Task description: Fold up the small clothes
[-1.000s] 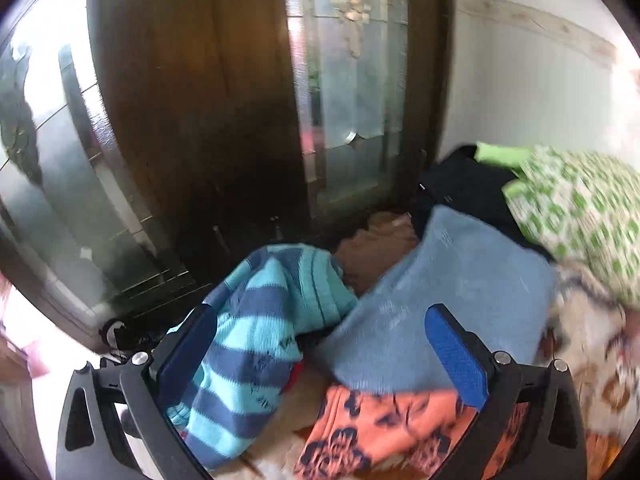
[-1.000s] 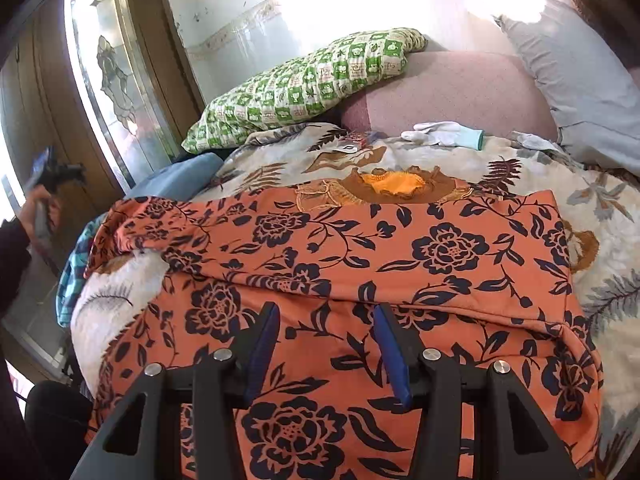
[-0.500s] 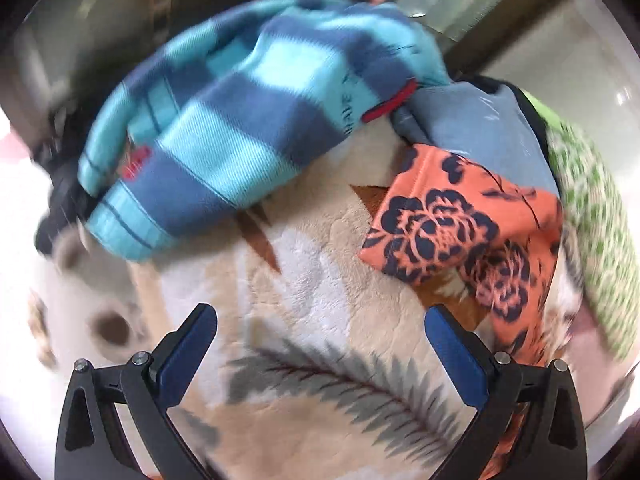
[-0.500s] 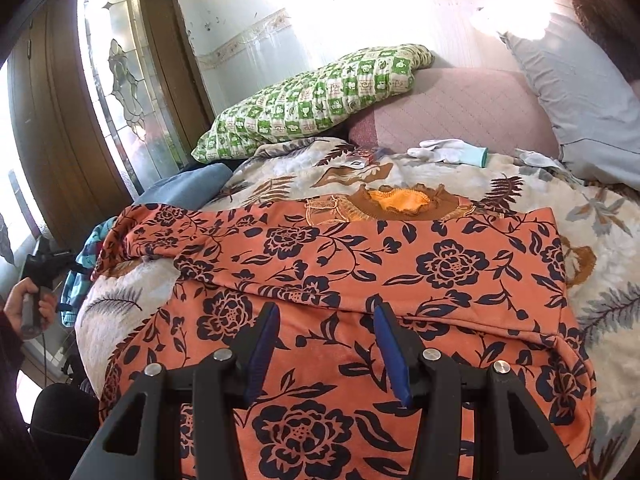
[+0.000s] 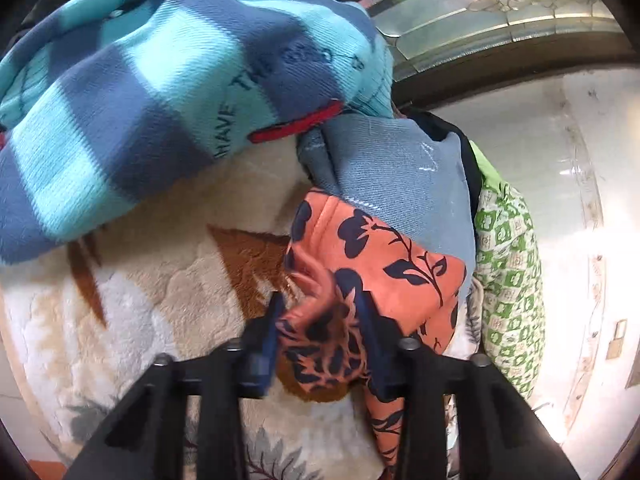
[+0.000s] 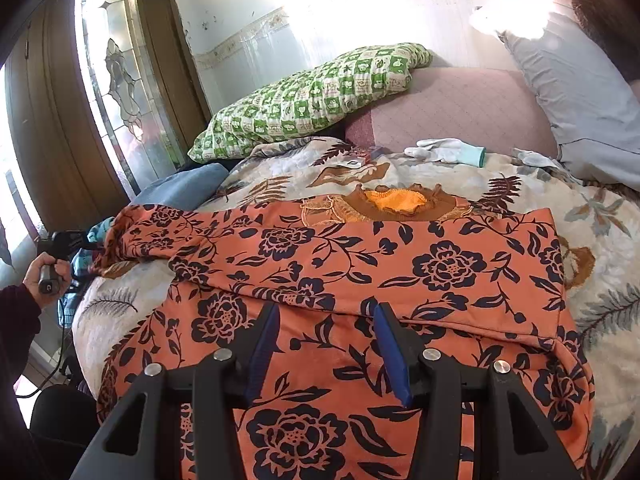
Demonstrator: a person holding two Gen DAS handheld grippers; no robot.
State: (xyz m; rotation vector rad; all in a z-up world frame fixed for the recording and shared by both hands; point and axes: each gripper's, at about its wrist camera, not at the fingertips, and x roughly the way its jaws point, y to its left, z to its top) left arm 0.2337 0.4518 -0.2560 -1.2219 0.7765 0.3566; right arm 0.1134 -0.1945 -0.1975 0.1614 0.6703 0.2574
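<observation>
- A hand [image 6: 48, 274] is seen at the far left of the right wrist view, holding the left tool by its handle at the bed's edge.
- The left tool [image 5: 320, 344] is closing on the sleeve end [image 5: 316, 320] of the orange top [image 6: 400, 264]; bunched cloth is seen between its blue pads, pressed from both sides.
- A striped knit [image 5: 140, 100] and a blue cloth [image 5: 392, 176] are piled just beyond that sleeve, unfolded.
- The top is spread flat across the bed [image 6: 600, 216], collar away from the right tool, one fold line already laid across its middle.
- The right tool [image 6: 326, 348] is held half open just over the near hem; nothing is seen between its pads, and contact with the cloth cannot be told.
- A green pillow [image 6: 312, 100] and a glove [image 6: 448, 150] are left at the far side, well apart from the top.
- The fold is judged barely begun: the sleeve is yet to be brought in, the body yet to be doubled, and the other clothes are untouched.
</observation>
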